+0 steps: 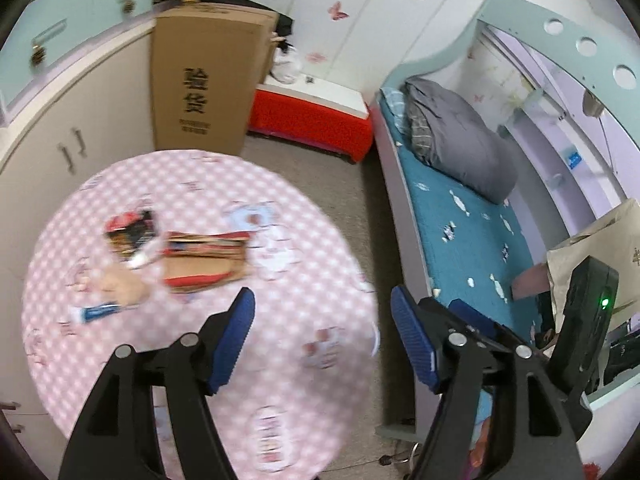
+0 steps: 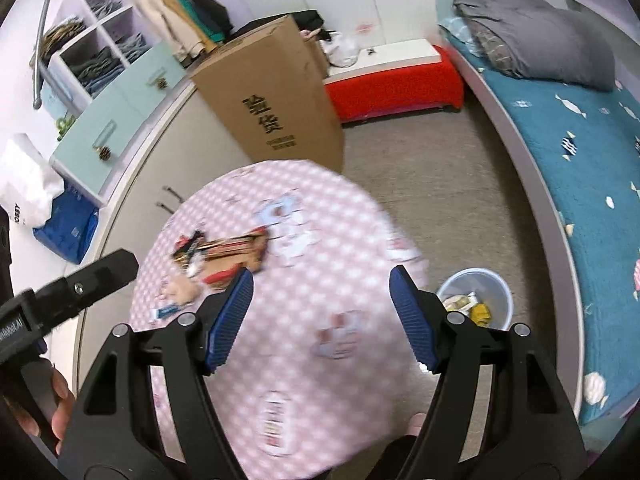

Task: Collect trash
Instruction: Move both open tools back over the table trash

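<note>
The round table (image 2: pixel 320 264) in its pink checked cloth fills the middle, and the trash still lies at its ten o'clock side: a flattened red and brown carton (image 2: pixel 236 256), a dark wrapper (image 2: pixel 188 250) touching it, and a small blue tube (image 2: pixel 166 312) nearer the rim. The bin (image 2: pixel 494 294), already holding scraps, stands on the floor at four o'clock. Left gripper (image 1: pixel 322 338) and right gripper (image 2: pixel 322 320) both gape wide, empty. Judging by the blur, a hurried reach could scatter the pile or drag the cloth.
</note>
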Motion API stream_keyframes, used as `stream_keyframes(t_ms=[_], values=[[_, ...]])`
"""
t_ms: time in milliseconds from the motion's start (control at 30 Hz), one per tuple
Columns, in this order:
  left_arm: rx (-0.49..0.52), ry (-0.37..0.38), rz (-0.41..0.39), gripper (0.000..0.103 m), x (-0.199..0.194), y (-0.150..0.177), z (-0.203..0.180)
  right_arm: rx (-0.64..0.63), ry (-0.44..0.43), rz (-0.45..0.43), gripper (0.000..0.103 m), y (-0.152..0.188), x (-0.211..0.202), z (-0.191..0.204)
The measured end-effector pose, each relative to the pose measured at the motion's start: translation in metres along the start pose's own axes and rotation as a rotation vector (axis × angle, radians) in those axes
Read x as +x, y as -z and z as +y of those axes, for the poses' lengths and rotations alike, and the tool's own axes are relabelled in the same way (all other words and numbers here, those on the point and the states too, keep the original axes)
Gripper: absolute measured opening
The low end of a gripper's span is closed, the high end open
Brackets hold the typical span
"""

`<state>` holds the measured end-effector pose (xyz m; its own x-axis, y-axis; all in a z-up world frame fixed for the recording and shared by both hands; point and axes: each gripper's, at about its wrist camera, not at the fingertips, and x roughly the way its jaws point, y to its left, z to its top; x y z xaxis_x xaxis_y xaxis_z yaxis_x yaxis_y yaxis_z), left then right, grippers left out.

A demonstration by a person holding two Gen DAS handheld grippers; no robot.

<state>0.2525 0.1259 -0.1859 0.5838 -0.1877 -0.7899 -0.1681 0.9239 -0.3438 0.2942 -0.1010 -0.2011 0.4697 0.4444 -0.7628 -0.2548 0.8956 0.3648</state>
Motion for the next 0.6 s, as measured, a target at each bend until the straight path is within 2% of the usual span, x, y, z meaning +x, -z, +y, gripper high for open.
stream_keyframes(t_ms=[267, 600], values=[[0.003, -0.002, 0.006, 0.071, -0.049, -0.001, 0.105, -0.016, 0.002, 0.019, 0.071, 0.036, 0.028, 0.108], [-0.020, 0.015, 0.027, 0.073, -0.075, 0.005, 0.188, -0.039, 0.042, 0.043, 0.071, 0.057, 0.048, 0.179]])
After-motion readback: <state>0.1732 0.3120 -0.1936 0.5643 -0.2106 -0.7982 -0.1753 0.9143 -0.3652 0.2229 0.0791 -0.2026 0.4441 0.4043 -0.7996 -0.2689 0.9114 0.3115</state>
